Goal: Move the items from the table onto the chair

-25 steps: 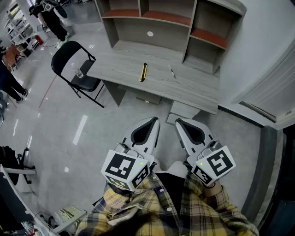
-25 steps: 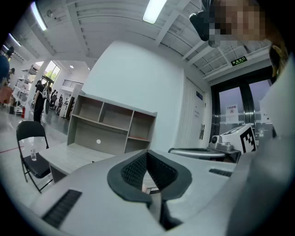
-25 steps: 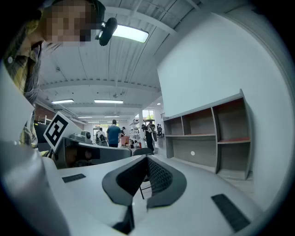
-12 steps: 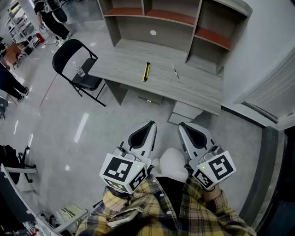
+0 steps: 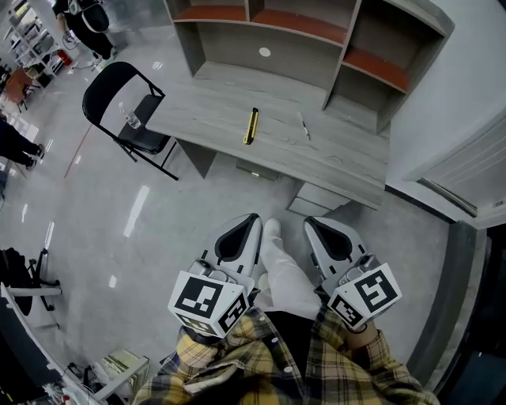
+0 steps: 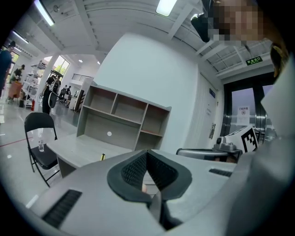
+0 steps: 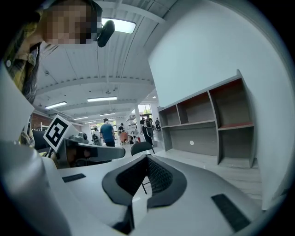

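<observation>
A yellow-and-black utility knife (image 5: 251, 126) and a thin pen (image 5: 304, 126) lie on the grey desk (image 5: 237, 107), far ahead of me. The black folding chair (image 5: 126, 107) stands at the desk's left end with a small clear bottle (image 5: 134, 120) on its seat. My left gripper (image 5: 251, 219) and right gripper (image 5: 310, 223) are held low and close to my body, side by side, both shut and holding nothing. In the left gripper view the shut left gripper (image 6: 147, 152) points toward the desk, with the knife (image 6: 103, 156) and chair (image 6: 39, 138) beyond.
A hutch with open shelves (image 5: 277, 32) stands along the back of the desk. My white trouser leg and shoe (image 5: 277, 261) reach forward between the grippers. People and shelving racks (image 5: 79, 24) are at the far left. A dark door frame (image 5: 474, 316) runs down the right.
The desk and chair have shifted slightly in the head view as I step nearer. My white-trousered leg has swung forward between the grippers. Both grippers stay shut and keep their places.
</observation>
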A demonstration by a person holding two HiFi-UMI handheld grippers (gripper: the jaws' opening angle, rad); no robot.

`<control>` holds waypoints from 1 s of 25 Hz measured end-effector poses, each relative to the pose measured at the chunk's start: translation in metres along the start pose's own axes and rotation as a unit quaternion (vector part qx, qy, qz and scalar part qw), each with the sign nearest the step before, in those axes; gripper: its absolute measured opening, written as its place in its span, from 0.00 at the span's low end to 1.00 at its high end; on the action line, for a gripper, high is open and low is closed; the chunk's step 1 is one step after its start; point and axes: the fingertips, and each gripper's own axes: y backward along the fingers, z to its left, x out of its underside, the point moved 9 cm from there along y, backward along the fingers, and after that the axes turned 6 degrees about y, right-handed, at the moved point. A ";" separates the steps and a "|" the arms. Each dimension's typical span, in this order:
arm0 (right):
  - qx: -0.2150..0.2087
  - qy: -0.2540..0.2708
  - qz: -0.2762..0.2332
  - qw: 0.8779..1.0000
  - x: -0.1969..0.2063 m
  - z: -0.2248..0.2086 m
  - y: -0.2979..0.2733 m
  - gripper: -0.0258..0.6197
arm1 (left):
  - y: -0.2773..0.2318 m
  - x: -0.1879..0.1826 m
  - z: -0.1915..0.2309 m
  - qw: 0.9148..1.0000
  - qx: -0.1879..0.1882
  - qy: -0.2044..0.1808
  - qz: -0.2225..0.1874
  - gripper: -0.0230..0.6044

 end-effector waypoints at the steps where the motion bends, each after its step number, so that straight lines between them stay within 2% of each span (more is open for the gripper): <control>1: -0.005 -0.001 0.002 1.000 0.000 -0.006 -0.010 0.07 | -0.007 -0.002 0.006 1.000 -0.005 0.002 0.001 0.04; 5: -0.020 -0.002 0.007 1.000 -0.006 -0.036 -0.055 0.07 | -0.041 -0.018 0.036 1.000 -0.018 0.006 0.003 0.04; 11: -0.038 -0.004 0.005 0.999 -0.033 -0.100 -0.133 0.07 | -0.112 -0.068 0.081 1.000 -0.030 0.004 0.001 0.04; 17: -0.033 -0.013 -0.002 0.999 -0.054 -0.162 -0.188 0.07 | -0.175 -0.114 0.115 0.999 -0.038 -0.009 0.004 0.04; 25: -0.033 -0.020 0.005 0.999 -0.056 -0.213 -0.232 0.07 | -0.229 -0.133 0.151 0.998 -0.051 -0.002 0.020 0.04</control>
